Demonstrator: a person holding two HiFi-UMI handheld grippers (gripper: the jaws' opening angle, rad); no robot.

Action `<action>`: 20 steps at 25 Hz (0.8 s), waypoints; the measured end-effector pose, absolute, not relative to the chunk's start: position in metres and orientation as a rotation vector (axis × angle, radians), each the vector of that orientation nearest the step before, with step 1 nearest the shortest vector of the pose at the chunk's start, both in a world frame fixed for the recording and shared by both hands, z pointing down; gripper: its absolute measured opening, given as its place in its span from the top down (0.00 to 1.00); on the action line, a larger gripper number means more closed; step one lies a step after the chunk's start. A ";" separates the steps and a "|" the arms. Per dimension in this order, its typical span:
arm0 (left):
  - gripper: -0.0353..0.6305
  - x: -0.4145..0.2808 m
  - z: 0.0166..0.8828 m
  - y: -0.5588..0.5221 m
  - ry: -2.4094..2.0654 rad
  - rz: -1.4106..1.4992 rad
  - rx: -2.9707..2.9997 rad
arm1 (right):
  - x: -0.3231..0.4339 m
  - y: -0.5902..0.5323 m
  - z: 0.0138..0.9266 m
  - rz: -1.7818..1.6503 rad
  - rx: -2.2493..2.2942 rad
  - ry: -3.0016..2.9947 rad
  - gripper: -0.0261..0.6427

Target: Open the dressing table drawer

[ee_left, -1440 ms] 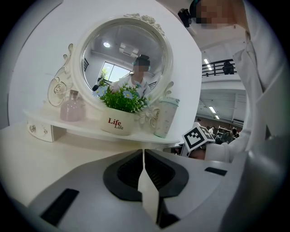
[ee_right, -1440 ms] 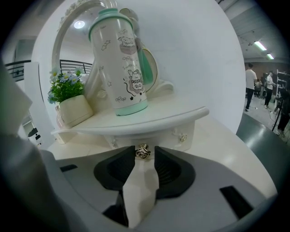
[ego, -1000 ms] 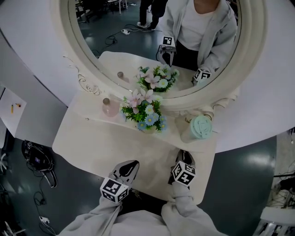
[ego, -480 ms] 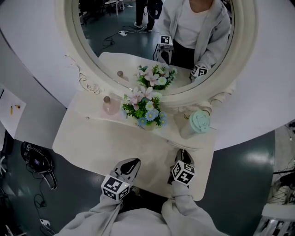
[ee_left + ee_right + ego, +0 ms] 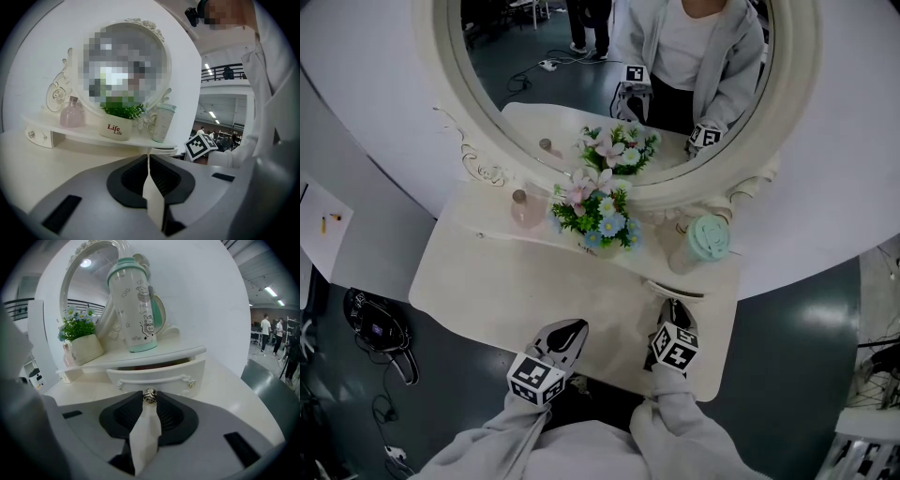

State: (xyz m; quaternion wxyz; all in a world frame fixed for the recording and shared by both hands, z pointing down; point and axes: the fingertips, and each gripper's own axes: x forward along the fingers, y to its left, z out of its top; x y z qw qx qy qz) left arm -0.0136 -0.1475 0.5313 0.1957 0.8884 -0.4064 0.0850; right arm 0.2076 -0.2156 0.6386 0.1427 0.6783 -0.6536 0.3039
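Cream-white dressing table (image 5: 497,291) stands beneath an oval mirror (image 5: 534,84). Along its raised back shelf (image 5: 89,132), a pink bottle (image 5: 525,210) sits toward the left end, a pot of flowers (image 5: 598,220) at the middle, and a mint-lidded tumbler (image 5: 703,242) at the right end. The left gripper (image 5: 570,328) hovers over the table's front edge, its jaws pressed together with nothing between them. The right gripper (image 5: 149,398) is further right, near the front right corner, with its jaws clenched on the small metal knob (image 5: 149,395) of the drawer (image 5: 159,375). That drawer sits beneath the shelf's right end, under the tumbler, drawn out a little so a dark gap shows above its front.
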 end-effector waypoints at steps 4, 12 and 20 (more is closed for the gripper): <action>0.91 -0.011 0.531 -0.147 -1.124 0.237 2.497 | 0.207 -0.215 0.639 0.880 1.955 -1.884 0.80; 0.91 -0.008 0.530 -0.145 -1.100 0.235 2.507 | 0.205 -0.205 0.640 0.893 1.944 -1.878 0.80; 0.91 -0.007 0.528 -0.139 -1.095 0.231 2.515 | 0.204 -0.202 0.639 0.887 1.953 -1.877 0.80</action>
